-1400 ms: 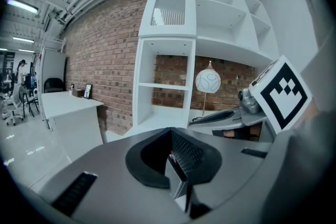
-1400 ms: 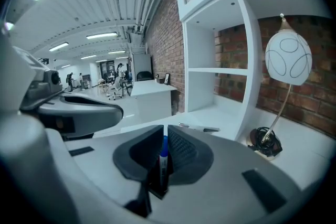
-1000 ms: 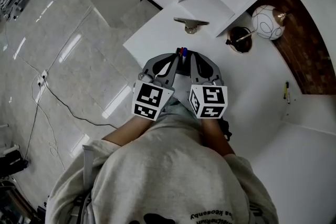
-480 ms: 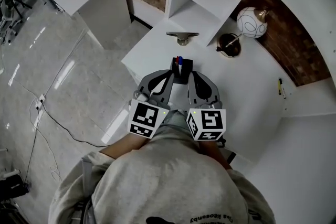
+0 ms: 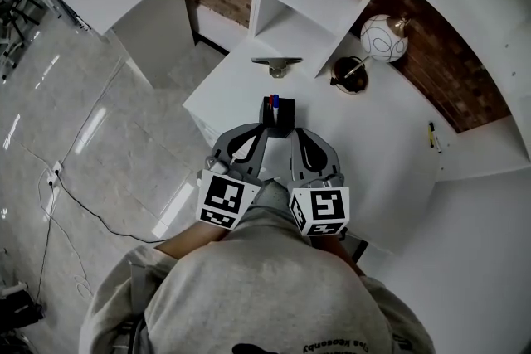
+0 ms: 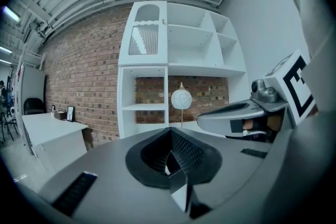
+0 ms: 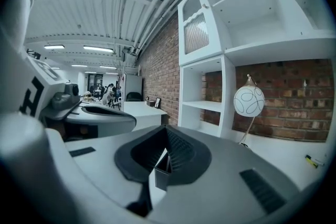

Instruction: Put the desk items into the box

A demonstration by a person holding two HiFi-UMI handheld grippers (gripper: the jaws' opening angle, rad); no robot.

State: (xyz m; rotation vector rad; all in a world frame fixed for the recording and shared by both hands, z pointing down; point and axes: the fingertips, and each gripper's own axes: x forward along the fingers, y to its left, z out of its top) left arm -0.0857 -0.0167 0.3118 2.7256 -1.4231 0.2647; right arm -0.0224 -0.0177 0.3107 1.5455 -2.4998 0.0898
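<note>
Left claw (image 5: pixel 264 127) and right claw (image 5: pixel 291 128) are each clamped on a wall of the black box (image 5: pixel 280 115), held near the tabletop's (image 5: pixel 382 141) left edge. Pens (image 5: pixel 274 101) are already inside. Farther off, a yellow pen (image 5: pixel 432 137) by the right edge likely remains.

Bright, even light; glare streaks on the floor (image 5: pixel 99 137); strong fisheye bending, dark corners.
</note>
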